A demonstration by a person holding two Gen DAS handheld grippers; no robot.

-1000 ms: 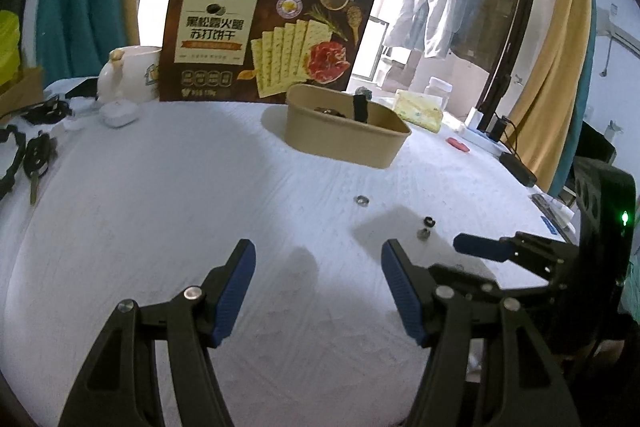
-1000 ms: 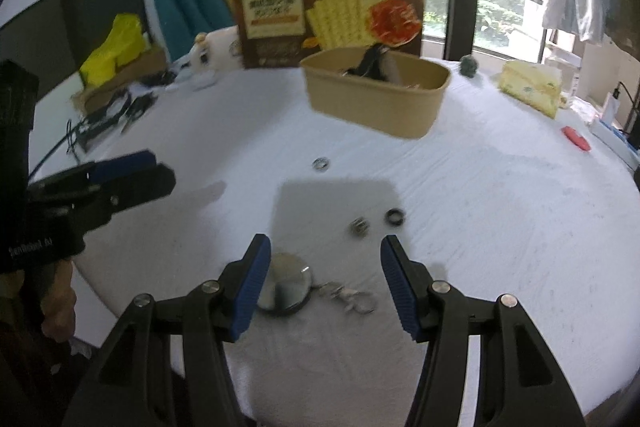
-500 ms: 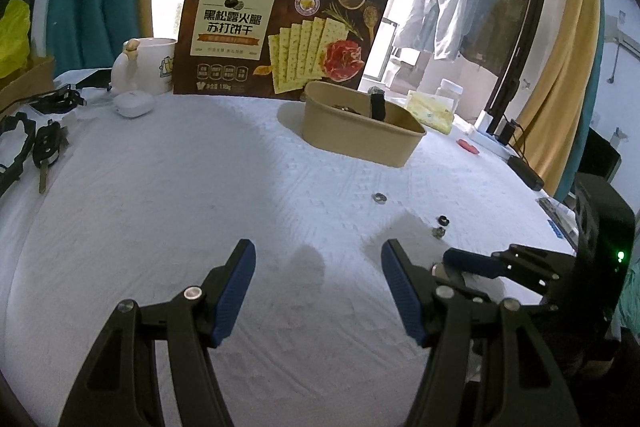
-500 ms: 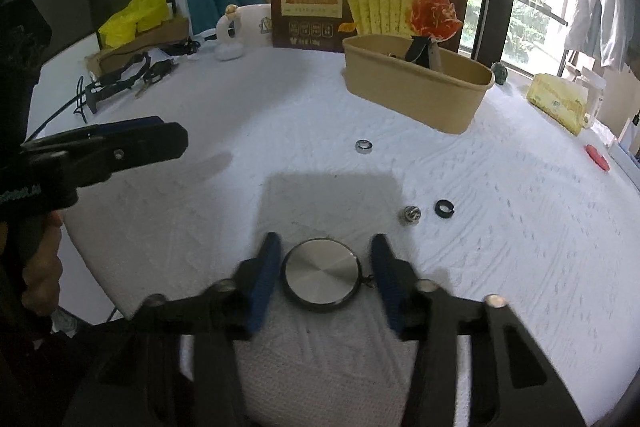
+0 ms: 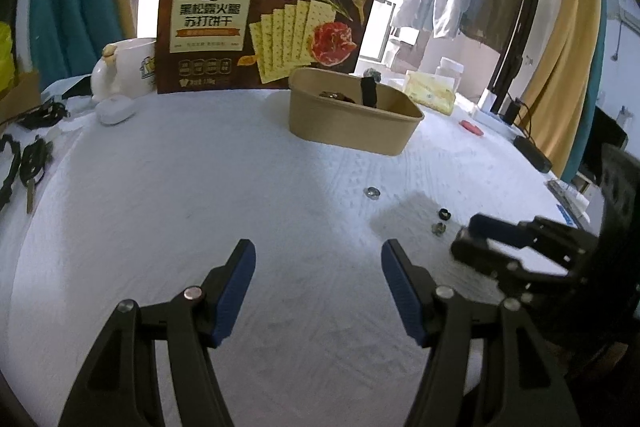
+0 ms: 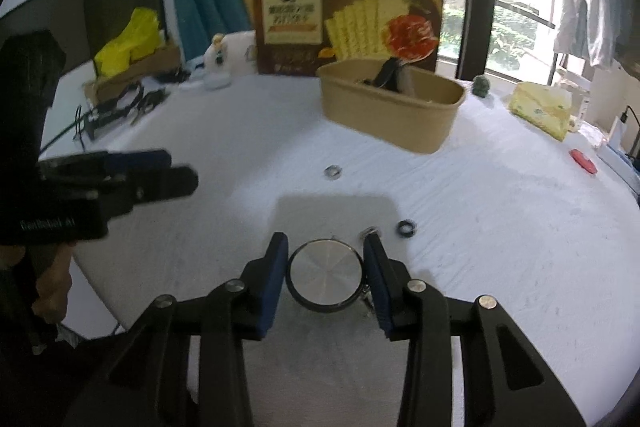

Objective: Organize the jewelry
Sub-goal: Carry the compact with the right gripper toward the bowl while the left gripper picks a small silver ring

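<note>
Blue pads (image 6: 276,279) of the right claw (image 6: 325,277) sit against both sides of a round silver disc pendant (image 6: 324,277), clamping it by its rim. The disc lies flat, brushed face up, low over the white-covered worktop (image 6: 500,227), with a small metal clasp (image 6: 366,297) showing at its lower right edge by the right-hand pad. A round thing has no long axis to speak of; its face points upward.

Just beyond the claw lie a small silver bead (image 6: 370,231) and a black ring (image 6: 407,228), near each other, and farther off a silver ring (image 6: 333,171), all flat on the cloth. Past them stands a tan paper tray (image 6: 400,123) with dark items inside, one leaning upright.

Behind the tray stands a brown cracker box (image 5: 256,27) printed with Chinese characters, cracker pictures and a small black emblem whose script is too small to read. A white mug (image 5: 124,71) stands beside it.

The left claw (image 5: 318,287) hangs released, its pads wide apart over bare cloth with nothing between them. Its body, seen from the right wrist, carries faint pale lettering (image 6: 48,224) too blurred to read.
</note>
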